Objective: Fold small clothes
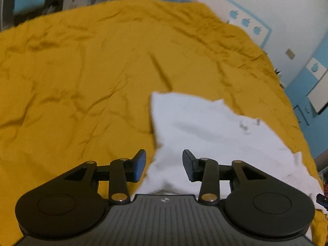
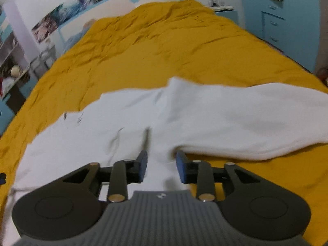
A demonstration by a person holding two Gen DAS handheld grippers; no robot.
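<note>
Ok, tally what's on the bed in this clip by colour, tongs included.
White: 1, the garment, spread out on the bedspread
Mustard yellow: 1, the bedspread
Black with blue pads: 2, the left tongs and the right tongs, both open over the garment
Total: 4

I see bare yellow bedspread [image 1: 82,71] stretching wide to my left and ahead; only the white garment [image 2: 184,112] lies across the bed under both grippers' spread fingers.
</note>
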